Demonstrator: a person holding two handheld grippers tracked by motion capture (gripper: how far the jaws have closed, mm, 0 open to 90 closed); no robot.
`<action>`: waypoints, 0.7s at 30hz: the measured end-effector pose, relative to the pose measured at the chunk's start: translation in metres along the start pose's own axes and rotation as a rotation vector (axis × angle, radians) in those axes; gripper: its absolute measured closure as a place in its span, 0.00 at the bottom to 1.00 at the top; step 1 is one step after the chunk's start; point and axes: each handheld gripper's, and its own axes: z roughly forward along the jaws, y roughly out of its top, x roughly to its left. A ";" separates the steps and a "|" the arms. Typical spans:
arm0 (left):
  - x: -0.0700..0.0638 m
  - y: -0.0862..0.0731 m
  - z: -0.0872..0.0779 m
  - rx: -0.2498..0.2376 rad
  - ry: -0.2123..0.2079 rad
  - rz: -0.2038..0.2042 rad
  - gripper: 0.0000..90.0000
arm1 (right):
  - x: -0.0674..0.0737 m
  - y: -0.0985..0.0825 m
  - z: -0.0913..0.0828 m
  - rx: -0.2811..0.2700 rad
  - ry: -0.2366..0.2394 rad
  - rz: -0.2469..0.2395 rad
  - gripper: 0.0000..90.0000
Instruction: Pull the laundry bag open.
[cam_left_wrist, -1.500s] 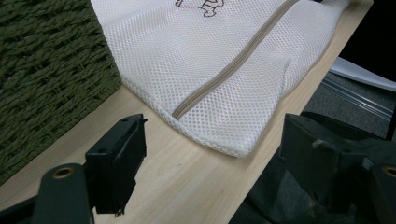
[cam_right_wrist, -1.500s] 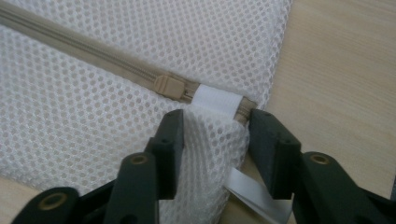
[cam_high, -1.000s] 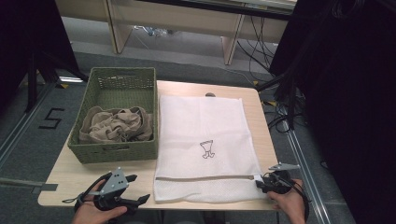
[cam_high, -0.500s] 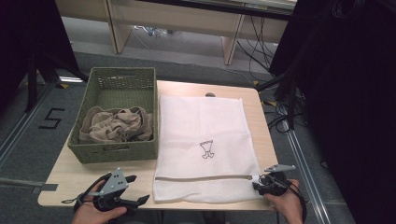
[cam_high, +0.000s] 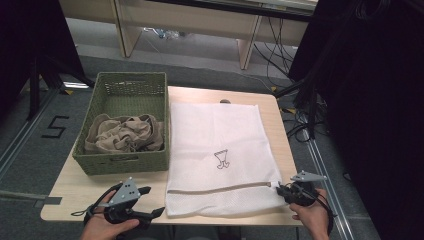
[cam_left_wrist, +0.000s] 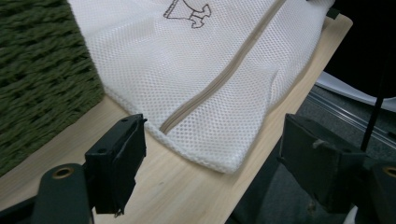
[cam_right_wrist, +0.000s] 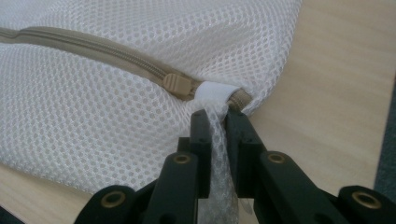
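Leftmost, a green basket (cam_high: 125, 131) sat on the table (cam_high: 70, 187), with crumpled beige cloth (cam_high: 125, 136) lying inside it. Near the table's near-left corner, the left gripper (cam_high: 150, 202) rested in the person's left hand (cam_high: 102, 227), jaws wide apart with nothing between them; in the left gripper view they framed the near-left corner of the bag (cam_left_wrist: 210, 88) without touching it. That white mesh bag (cam_high: 220, 157) lay flat just right of the basket, touching or nearly touching its side, and reached from the far part of the table to its near edge. A small dark print (cam_high: 221, 160) marked its middle, and a tan zipper (cam_high: 220, 188) ran across it left to right close to the near edge. At the zipper's right end sat the tan pull (cam_right_wrist: 177, 84) beside a white tab (cam_right_wrist: 215, 93). Right there, the right gripper (cam_high: 280, 190), held in the right hand (cam_high: 312, 215), had just been closing its jaws; in the right gripper view they stood narrow, pinching a fold of mesh (cam_right_wrist: 218, 140) just below the tab at the bag's near-right corner.
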 end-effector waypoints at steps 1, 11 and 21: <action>-0.001 0.001 0.002 0.001 -0.008 -0.001 0.25 | 0.001 0.002 -0.002 -0.011 -0.014 -0.019 0.92; -0.023 0.037 0.043 -0.006 -0.082 0.066 0.27 | 0.011 0.013 -0.014 -0.039 -0.056 -0.091 0.92; -0.035 0.060 0.086 0.013 -0.131 0.091 0.34 | 0.013 0.018 -0.022 -0.085 -0.054 -0.104 0.92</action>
